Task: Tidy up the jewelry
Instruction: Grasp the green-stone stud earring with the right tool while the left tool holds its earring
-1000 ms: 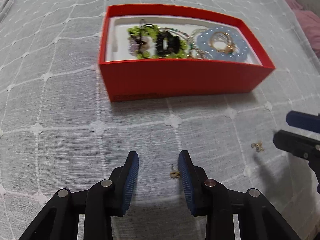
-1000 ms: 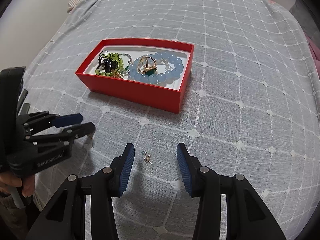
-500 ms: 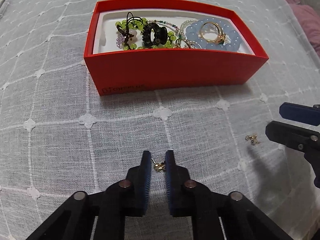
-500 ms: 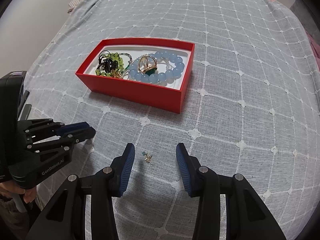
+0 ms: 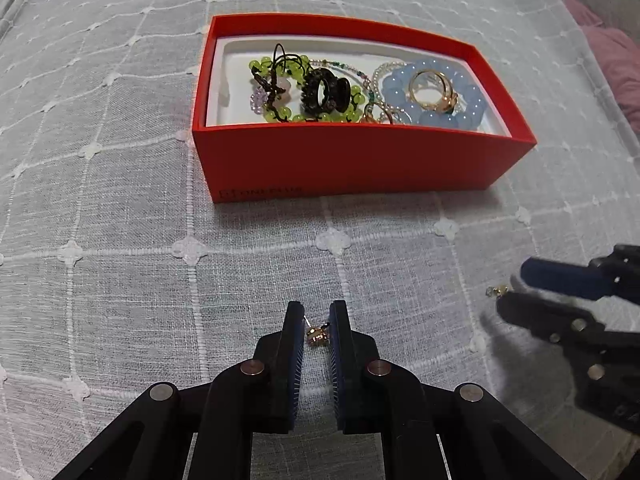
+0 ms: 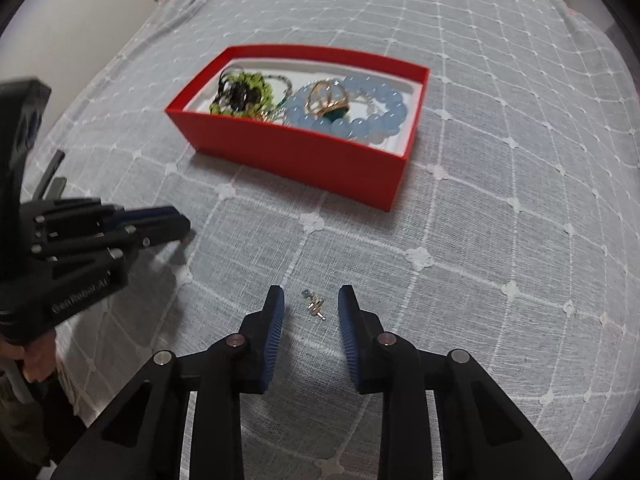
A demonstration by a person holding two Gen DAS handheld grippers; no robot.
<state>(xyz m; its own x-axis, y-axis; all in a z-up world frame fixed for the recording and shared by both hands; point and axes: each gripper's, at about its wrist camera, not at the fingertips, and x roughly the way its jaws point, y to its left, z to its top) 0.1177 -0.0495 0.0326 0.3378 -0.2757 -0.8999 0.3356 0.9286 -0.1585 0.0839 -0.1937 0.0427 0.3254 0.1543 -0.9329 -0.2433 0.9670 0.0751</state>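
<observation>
The red box (image 5: 360,160) sits on the grey quilt (image 5: 120,240) as the collecting place: it already holds a green bead string (image 5: 280,80), a black clip (image 5: 324,90), a blue bead bracelet (image 5: 432,96) and a gold ring (image 5: 430,88), so the loose pieces on the cloth are most likely what is left to put away.

There are 2 of these, both small earrings lying in front of the box, and each gripper is set low over 1 of them, fingers pointing along the cloth so the tips can close from either side.

The left gripper (image 5: 317,326) has its jaws drawn nearly together around a gold earring (image 5: 317,335). The piece sits between the tips, close to the right pad and with its pin reaching toward the left one. Whether it is truly pinched or only bracketed I cannot tell from this angle; it may be resting on the quilt.

The right gripper (image 6: 311,306) has its jaws spread, with room on both sides of a second earring (image 6: 314,305), which lies flat on the cloth midway between the tips, touching neither. It needs a squeeze before it can be lifted.

The box lies well ahead of both grippers, its open top free to take either piece.
</observation>
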